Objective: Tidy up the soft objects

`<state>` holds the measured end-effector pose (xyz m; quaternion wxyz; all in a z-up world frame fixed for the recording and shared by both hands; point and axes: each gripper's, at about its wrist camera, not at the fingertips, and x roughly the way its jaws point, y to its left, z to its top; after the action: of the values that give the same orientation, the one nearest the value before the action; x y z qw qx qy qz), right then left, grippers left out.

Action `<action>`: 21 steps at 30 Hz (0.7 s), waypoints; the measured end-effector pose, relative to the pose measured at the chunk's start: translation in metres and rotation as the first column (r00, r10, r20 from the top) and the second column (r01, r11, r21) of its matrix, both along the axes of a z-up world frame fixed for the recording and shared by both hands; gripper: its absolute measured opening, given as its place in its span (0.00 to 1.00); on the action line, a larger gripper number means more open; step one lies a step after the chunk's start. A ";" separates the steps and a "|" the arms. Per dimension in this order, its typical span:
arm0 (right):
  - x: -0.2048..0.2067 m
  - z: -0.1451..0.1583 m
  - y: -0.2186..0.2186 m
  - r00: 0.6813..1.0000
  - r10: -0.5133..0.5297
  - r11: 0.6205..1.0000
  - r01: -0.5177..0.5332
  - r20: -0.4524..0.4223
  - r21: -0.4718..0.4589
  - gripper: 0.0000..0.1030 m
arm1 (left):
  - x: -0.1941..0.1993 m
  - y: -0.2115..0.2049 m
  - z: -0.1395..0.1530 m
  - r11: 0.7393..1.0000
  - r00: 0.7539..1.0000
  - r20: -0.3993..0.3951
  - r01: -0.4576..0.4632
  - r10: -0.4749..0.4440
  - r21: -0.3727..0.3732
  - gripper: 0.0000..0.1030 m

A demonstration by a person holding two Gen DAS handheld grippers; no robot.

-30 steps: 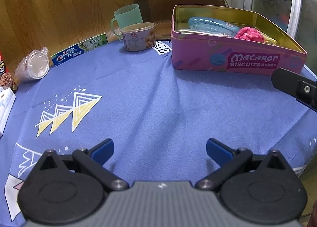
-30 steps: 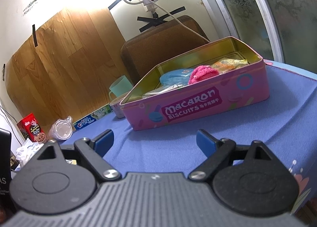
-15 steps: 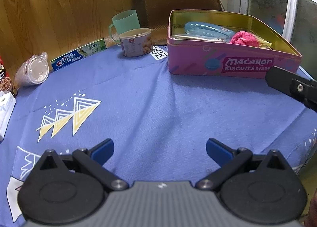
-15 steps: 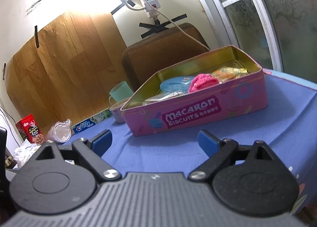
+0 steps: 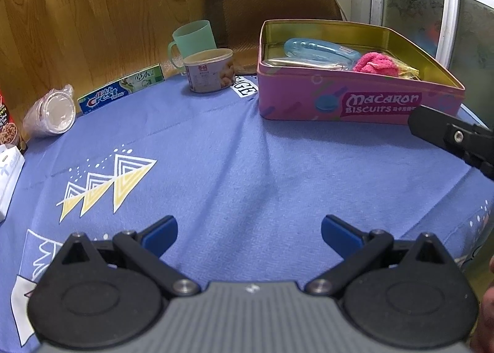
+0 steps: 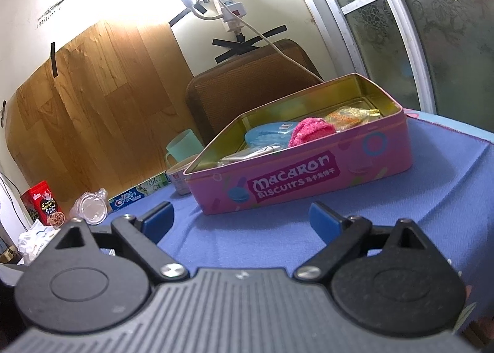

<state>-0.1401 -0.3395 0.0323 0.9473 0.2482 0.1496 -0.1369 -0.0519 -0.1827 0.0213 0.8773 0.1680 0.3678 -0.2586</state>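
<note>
A pink "Macaron Biscuits" tin stands open on the blue tablecloth at the far right. Inside lie a fluffy pink soft thing, a pale blue packet, a clear wrapped item and a yellow-orange packet. My left gripper is open and empty, low over the cloth well short of the tin. My right gripper is open and empty too, just in front of the tin's long side; part of it shows in the left wrist view.
Behind the tin stand a green mug, a small tub, a Crest toothpaste box, a stack of plastic cups in a bag and a red snack box. A brown chair back rises beyond the table edge.
Both views have drawn back from the tin and tilted upward a little. Both grippers stay open and empty; nothing on the table has moved.
</note>
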 end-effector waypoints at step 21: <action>-0.001 0.000 0.002 1.000 -0.006 1.000 0.006 0.000 0.000 0.94 | -0.003 -0.002 0.000 1.000 1.000 0.005 -0.004 0.004 0.001 1.00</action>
<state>-0.1413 -0.3379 0.0328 0.9470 0.2485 0.1487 -0.1395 -0.0545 -0.1851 0.0216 0.8785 0.1685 0.3664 -0.2562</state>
